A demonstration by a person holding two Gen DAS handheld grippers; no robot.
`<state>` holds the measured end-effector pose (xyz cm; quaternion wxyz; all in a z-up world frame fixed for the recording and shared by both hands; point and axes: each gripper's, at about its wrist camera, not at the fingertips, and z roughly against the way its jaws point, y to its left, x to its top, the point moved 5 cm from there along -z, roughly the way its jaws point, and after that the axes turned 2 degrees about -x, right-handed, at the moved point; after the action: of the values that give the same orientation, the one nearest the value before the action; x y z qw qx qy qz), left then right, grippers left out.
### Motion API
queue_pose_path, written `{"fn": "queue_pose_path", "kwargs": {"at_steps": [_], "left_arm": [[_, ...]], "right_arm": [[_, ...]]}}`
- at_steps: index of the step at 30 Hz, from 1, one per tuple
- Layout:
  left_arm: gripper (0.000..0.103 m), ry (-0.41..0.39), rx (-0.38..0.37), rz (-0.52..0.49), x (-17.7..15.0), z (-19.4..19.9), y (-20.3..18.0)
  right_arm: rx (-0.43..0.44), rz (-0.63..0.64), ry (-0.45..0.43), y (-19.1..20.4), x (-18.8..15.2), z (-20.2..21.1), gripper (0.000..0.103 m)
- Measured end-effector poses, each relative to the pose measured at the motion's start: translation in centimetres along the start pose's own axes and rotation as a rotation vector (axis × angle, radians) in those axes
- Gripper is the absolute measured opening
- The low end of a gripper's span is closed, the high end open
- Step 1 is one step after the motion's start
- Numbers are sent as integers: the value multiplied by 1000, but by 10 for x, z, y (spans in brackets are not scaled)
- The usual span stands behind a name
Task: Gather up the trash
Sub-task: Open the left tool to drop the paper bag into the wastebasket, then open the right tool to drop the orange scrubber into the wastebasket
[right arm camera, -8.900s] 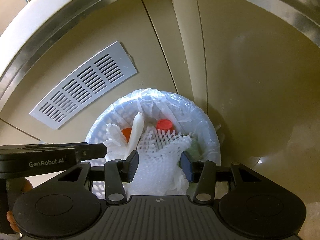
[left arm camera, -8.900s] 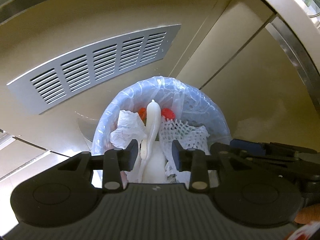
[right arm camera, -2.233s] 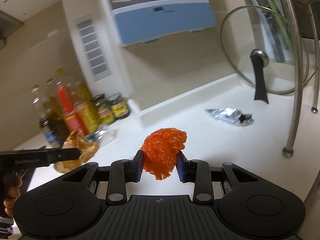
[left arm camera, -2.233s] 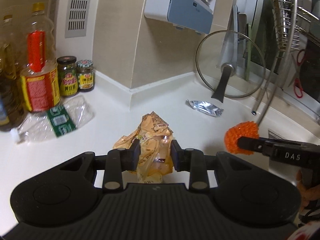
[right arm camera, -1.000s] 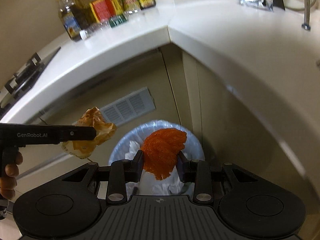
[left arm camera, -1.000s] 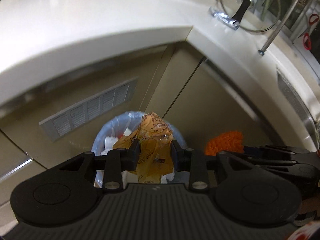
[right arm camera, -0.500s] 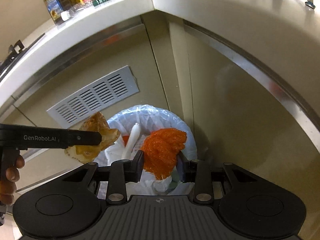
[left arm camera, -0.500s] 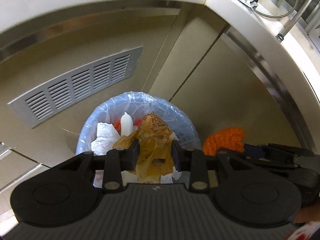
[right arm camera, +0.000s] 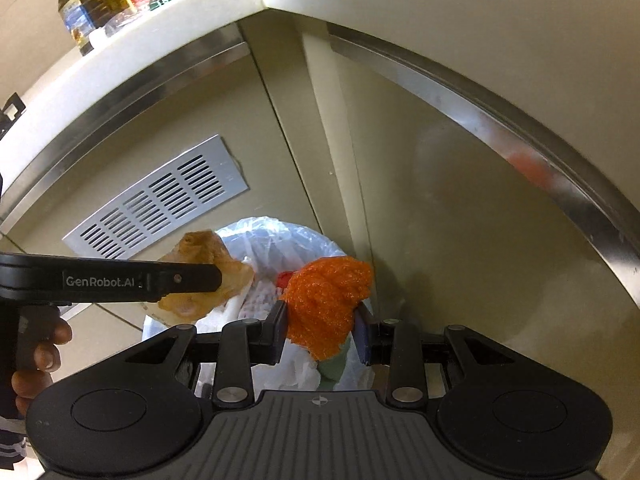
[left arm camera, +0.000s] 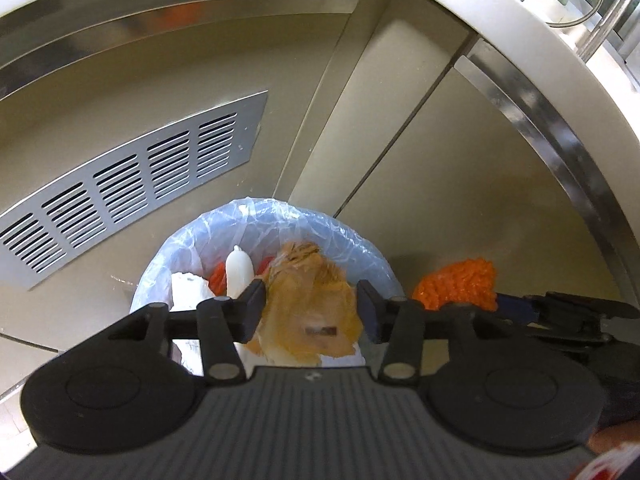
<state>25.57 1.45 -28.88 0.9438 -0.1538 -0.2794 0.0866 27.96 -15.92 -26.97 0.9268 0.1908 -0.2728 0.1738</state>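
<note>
Left claw [left arm camera: 310, 312] spread, yellow wrapper [left arm camera: 308, 312] falling into bin [left arm camera: 192, 240]; right claw [right arm camera: 322, 334] clamps orange net [right arm camera: 328, 300], best released centred above.

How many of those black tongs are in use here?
2. The left tongs, open around a yellow wrapper; the right tongs, shut on orange netting, beside them.

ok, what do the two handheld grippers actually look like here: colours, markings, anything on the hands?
Both are matte black plastic: ribbed grey-black centre plate, two round discs, silver pivot screws. The left gripper and right gripper have flat black fingers. White "GenRobot.AI" lettering marks the left gripper's side. The left hand is bare, with a dark striped cuff. No cables visible.
</note>
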Motion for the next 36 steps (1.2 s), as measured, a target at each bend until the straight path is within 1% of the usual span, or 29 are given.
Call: {"fn": "queue_pose_path", "kwargs": {"at_steps": [3, 4, 7, 11, 15, 24, 27, 28, 29, 30, 32, 35, 36], "left_arm": [[58, -5, -7, -1, 1, -2, -1], [58, -5, -7, -3, 1, -2, -1], [58, 0, 5, -21, 0, -3, -3], [58, 2, 1, -20, 0, -1, -2], [58, -5, 17, -29, -2, 5, 0], [58, -20, 72, 8, -2, 23, 17], [58, -21, 81, 14, -3, 28, 23], [58, -21, 85, 17, -4, 29, 25], [58, -21, 88, 20, -5, 30, 27], [58, -20, 91, 23, -6, 31, 28], [58, -20, 95, 29, -9, 33, 31], [58, -21, 99, 33, -12, 36, 35], [58, -22, 99, 34, -12, 38, 36]], "right_arm": [[1, -2, 3, -1, 1, -2, 34], [1, -4, 5, -1, 1, -3, 34], [4, -8, 9, -2, 1, -4, 34], [9, -8, 15, -1, 0, -5, 34], [14, -7, 17, 1, 0, -4, 35], [62, 31, 22, 15, 1, -12, 34], [57, 47, 6, 20, 5, -16, 35], [55, 45, 6, 22, 6, -18, 36], [54, 41, 5, 23, 8, -20, 41], [54, 36, -1, 24, 9, -22, 44], [62, 31, -23, 26, 12, -23, 54], [79, 32, -46, 30, 16, -20, 61], [82, 37, -48, 32, 17, -20, 62]]}}
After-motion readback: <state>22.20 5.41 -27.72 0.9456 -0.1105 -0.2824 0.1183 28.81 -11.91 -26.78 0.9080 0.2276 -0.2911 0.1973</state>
